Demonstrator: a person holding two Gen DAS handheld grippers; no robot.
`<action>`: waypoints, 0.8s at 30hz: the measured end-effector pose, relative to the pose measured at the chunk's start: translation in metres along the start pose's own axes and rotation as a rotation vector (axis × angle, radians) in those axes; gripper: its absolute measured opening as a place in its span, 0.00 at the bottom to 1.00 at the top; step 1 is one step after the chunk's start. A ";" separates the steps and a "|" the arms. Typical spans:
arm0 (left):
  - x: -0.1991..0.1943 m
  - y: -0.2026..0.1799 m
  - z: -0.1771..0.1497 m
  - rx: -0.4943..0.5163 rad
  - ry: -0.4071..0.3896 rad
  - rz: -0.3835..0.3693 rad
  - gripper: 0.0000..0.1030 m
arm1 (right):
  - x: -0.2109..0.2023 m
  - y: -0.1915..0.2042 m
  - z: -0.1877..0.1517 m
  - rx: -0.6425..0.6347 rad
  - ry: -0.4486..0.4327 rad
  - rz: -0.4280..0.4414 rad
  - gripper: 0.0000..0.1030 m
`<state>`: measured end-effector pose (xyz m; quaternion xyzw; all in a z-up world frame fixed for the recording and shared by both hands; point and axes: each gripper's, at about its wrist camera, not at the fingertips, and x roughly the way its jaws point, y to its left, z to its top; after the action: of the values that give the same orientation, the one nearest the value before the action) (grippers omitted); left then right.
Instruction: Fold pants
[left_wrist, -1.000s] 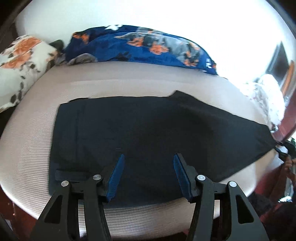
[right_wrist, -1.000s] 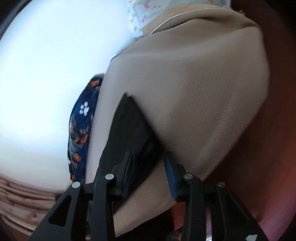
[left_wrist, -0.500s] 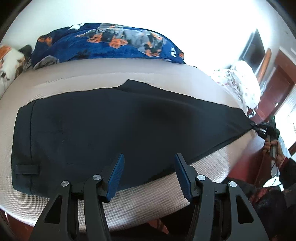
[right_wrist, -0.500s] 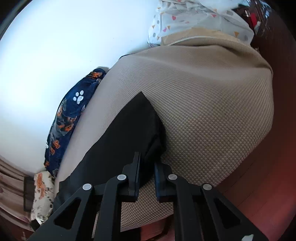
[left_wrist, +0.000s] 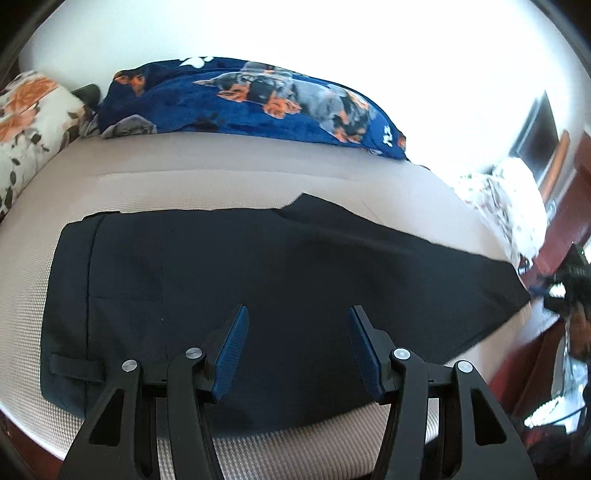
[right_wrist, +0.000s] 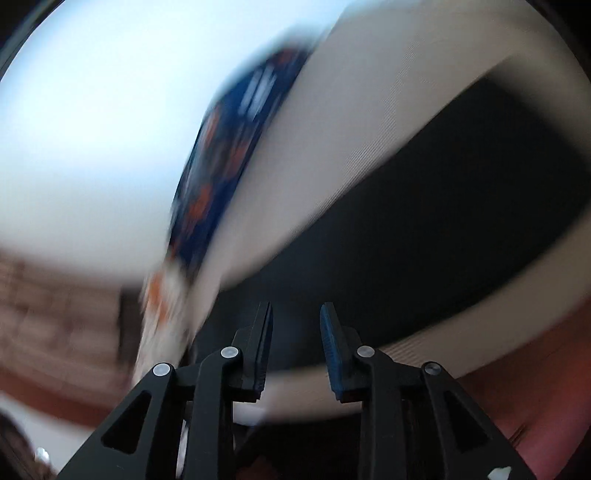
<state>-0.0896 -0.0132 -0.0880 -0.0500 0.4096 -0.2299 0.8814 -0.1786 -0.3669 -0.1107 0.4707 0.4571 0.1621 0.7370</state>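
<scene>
Dark navy pants (left_wrist: 258, 273) lie flat across a beige bed (left_wrist: 229, 177), waistband with a belt loop at the left, legs running to the right edge. My left gripper (left_wrist: 295, 317) is open and empty, hovering over the pants' near edge. The right wrist view is blurred by motion: the pants (right_wrist: 424, 221) show as a dark band on the bed (right_wrist: 332, 155). My right gripper (right_wrist: 295, 314) is open with nothing between its jaws, above the pants' near end. It shows as a dark shape at the far right of the left wrist view (left_wrist: 570, 277).
A blue dog-print blanket (left_wrist: 251, 99) lies along the bed's far side against the white wall. A floral pillow (left_wrist: 26, 114) sits at the far left. White patterned bedding (left_wrist: 509, 206) lies at the right end. Red-brown floor (left_wrist: 532, 362) shows beyond the bed edge.
My right gripper has let go of the pant leg end, opened, and swung fast toward the left. My left gripper has shifted back left over the pants, still open.
</scene>
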 end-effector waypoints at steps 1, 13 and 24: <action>0.001 0.001 0.000 -0.008 -0.001 0.003 0.55 | 0.035 0.011 -0.010 -0.006 0.092 0.030 0.25; 0.003 -0.001 -0.004 0.027 -0.030 0.014 0.55 | 0.133 0.009 -0.035 0.055 0.189 -0.019 0.25; 0.010 0.005 -0.006 -0.007 -0.011 -0.010 0.55 | 0.134 0.004 -0.040 0.143 0.116 -0.056 0.23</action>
<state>-0.0869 -0.0126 -0.0998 -0.0562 0.4054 -0.2326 0.8823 -0.1401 -0.2531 -0.1829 0.4991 0.5226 0.1353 0.6778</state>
